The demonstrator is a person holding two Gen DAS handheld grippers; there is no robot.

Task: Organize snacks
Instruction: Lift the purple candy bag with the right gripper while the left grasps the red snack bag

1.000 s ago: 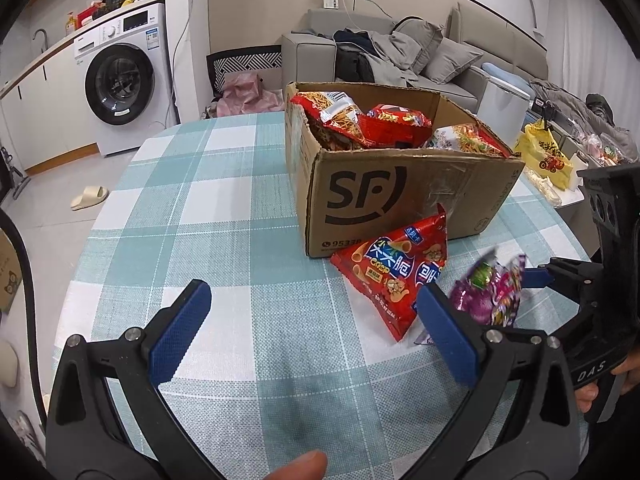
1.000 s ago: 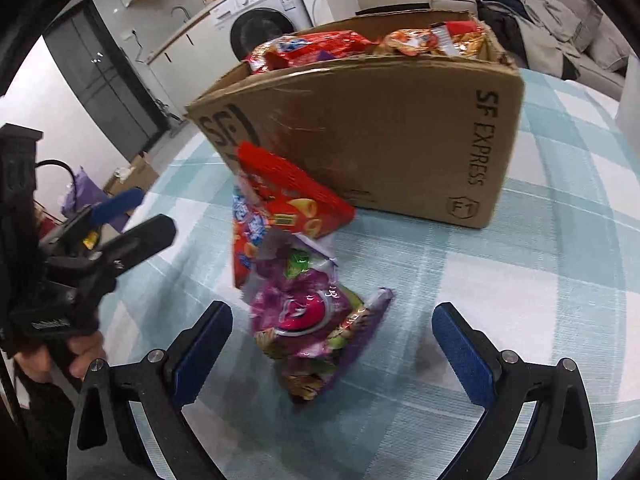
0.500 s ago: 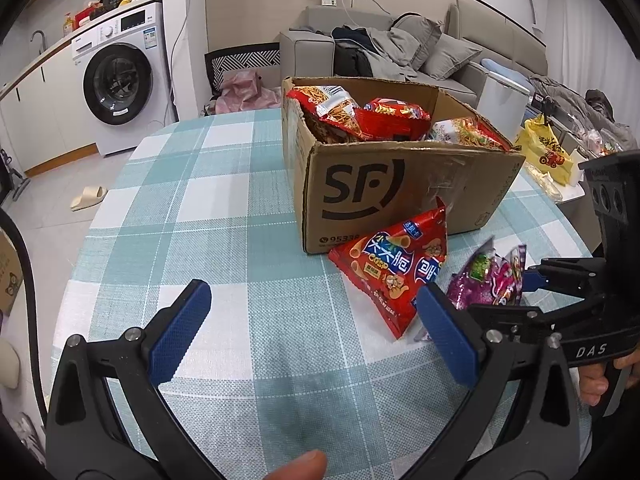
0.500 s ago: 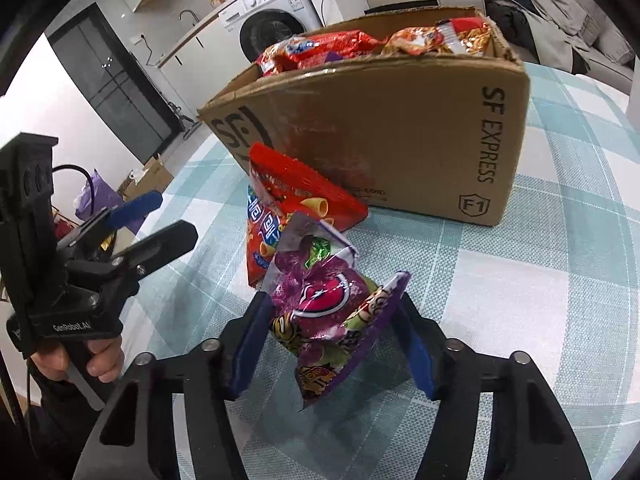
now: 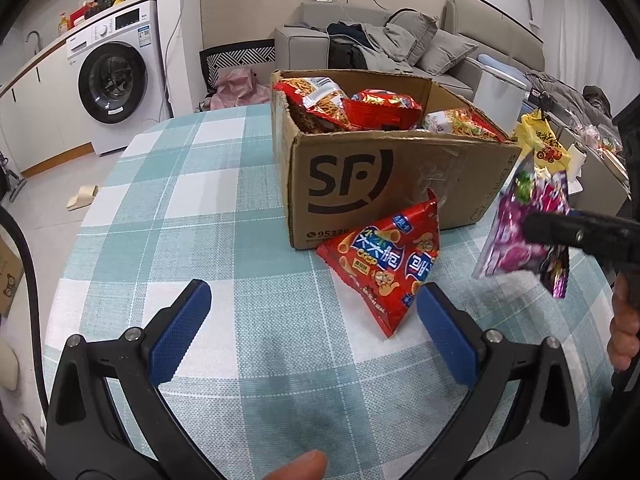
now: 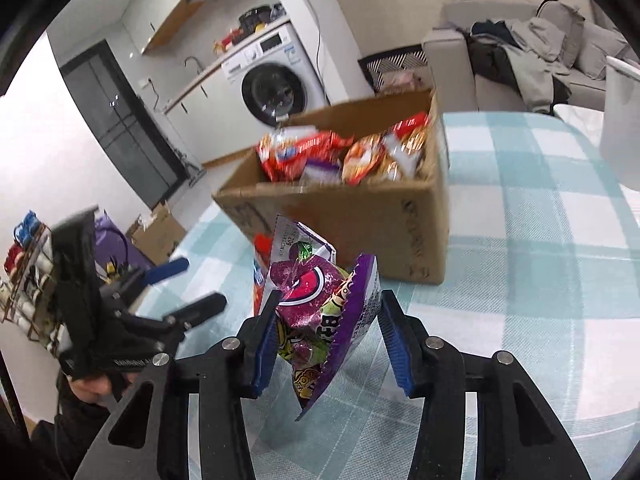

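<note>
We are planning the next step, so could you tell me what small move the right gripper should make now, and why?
Probably carry the purple snack bag forward over the cardboard box: the right gripper holds it off the table and the open box already holds other snacks.

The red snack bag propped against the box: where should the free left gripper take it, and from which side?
Probably the lower corner of the red snack bag, nearest the open left gripper. The bag leans on the cardboard box, blocking the far side. Come in low along the table, jaws spanning the flat sealed edge.
</note>
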